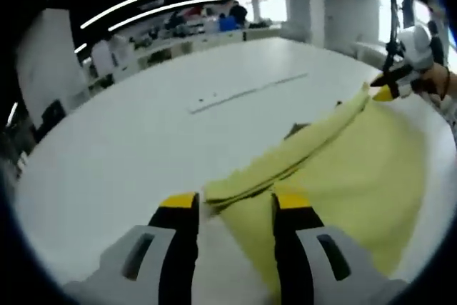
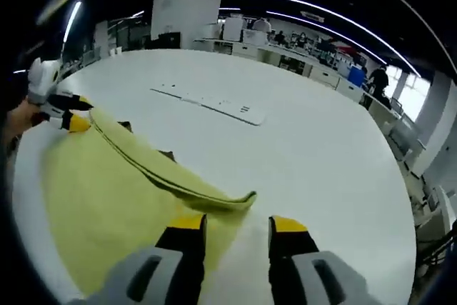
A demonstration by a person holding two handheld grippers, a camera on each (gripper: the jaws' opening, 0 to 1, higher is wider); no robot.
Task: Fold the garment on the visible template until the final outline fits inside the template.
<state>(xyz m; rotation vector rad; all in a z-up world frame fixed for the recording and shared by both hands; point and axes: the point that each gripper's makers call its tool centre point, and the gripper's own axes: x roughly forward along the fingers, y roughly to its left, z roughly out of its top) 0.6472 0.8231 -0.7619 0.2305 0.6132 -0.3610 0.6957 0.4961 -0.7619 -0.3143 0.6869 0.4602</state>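
A yellow garment (image 1: 343, 169) lies on the white table (image 1: 143, 141), its folded edge running as a thick ridge from one gripper to the other. In the left gripper view, my left gripper (image 1: 234, 201) has its jaws wide apart, with the garment's near corner lying between them. At the ridge's far end, my right gripper (image 1: 389, 91) rests at the other corner. In the right gripper view, my right gripper (image 2: 232, 224) stands open, and the garment (image 2: 107, 191) ends in a corner just ahead of its tips. My left gripper (image 2: 71, 113) sits at the far corner.
A pale narrow strip (image 1: 243, 94) with small marks lies on the table beyond the garment, and it shows again as the strip (image 2: 214, 105). Small dark patches (image 2: 168, 155) peek out along the ridge. A person's hand (image 1: 437, 80) holds the right gripper. Desks and people stand far behind.
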